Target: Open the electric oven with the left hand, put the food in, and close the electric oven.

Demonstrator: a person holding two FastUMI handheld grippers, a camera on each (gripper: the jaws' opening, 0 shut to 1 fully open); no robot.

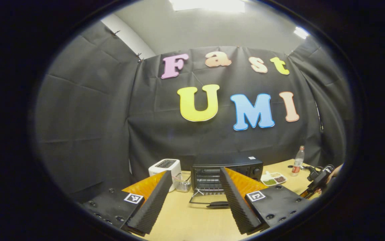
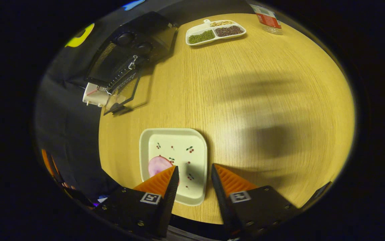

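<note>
Oven [image 1: 226, 170] door's down ahead of the left gripper [image 1: 195, 201], jaws wide and empty. Right gripper [image 2: 194, 180] hovers part-open over the plate [image 2: 192, 147]; the pink food [image 2: 158, 164] sits just left, needing a grasp.

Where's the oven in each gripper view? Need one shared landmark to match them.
Left gripper view: electric oven low centre, door down, between the fingers.
Right gripper view: electric oven upper left, door open.
Shared landmark: divided snack tray beside it.
</note>
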